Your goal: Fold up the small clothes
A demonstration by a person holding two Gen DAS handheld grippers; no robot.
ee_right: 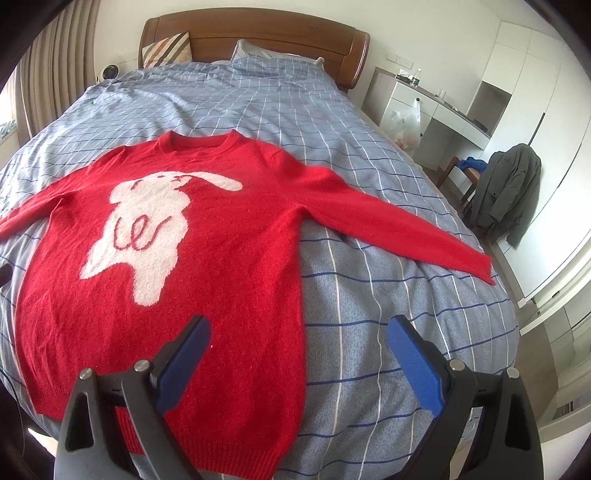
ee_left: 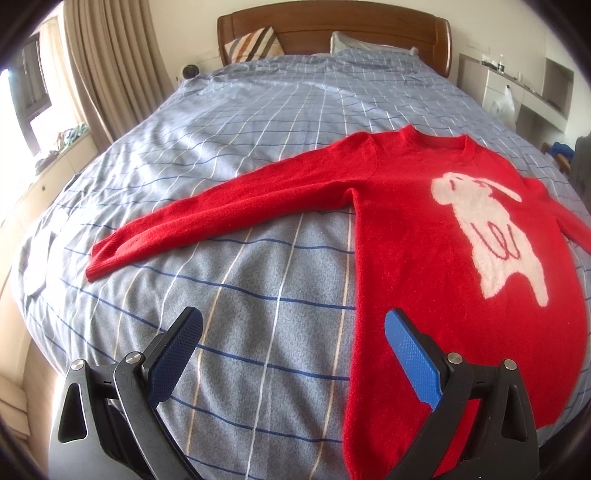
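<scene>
Broadly, the checked blue bedspread (ee_right: pixel 369 295) leaves bare room toward 12 o'clock, up to the wooden headboard (ee_right: pixel 258 33). Flat on it lies the fuzzy red knit sweater (ee_right: pixel 221 277), neck at 12, ribbed hem at 6, sleeves spread toward 9 and 3, white animal figure (ee_right: pixel 147 229) upward. Both the left gripper (ee_left: pixel 293 332) and right gripper (ee_right: pixel 299 339) hover agape above the hem, holding nothing.

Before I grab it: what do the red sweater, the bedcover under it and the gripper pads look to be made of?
Red sweater: fuzzy knit, probably wool or acrylic; ribbed hem and cuffs, with a fluffier white animal motif. Bedcover: matte woven cloth, likely cotton, mottled blue with a line check and soft creases. Gripper pads: blue, finely dimpled, seemingly rubber or textured plastic, on black matte arms. Both grippers are open and empty.
</scene>
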